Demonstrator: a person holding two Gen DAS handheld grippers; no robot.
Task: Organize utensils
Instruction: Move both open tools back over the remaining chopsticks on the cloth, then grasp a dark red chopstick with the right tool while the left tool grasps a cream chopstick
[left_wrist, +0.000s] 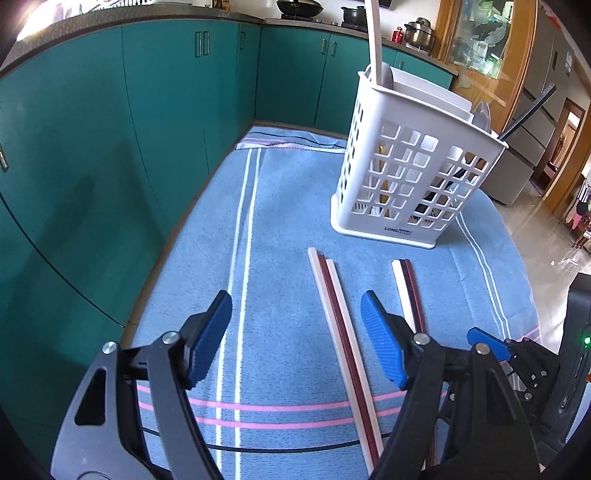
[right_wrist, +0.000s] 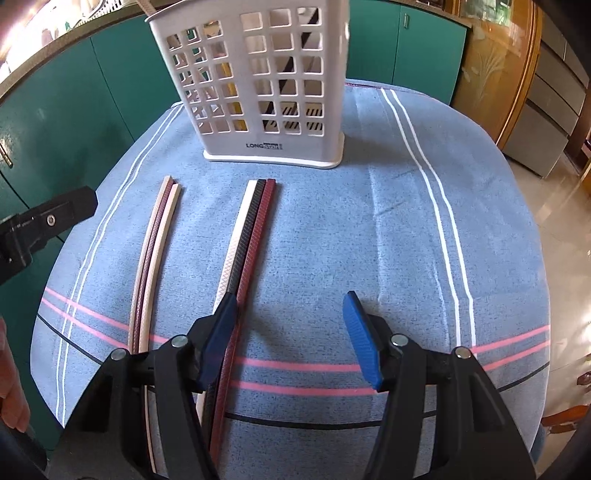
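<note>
Blue towel (left_wrist: 280, 206) under everything — the left gripper (left_wrist: 295, 332) hangs open and empty, three chopsticks (left_wrist: 343, 332) just right of it, before the white caddy (left_wrist: 410, 177). Right wrist view: the right gripper (right_wrist: 291, 332) gapes empty — another three chopsticks (right_wrist: 247, 236) pass under its left finger.

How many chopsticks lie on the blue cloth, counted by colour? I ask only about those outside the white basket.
Cream or white chopsticks: 3
Dark red chopsticks: 2
Black chopsticks: 1
Total: 6

They lie in two groups of three, left group and right group, in front of the white basket.
</note>
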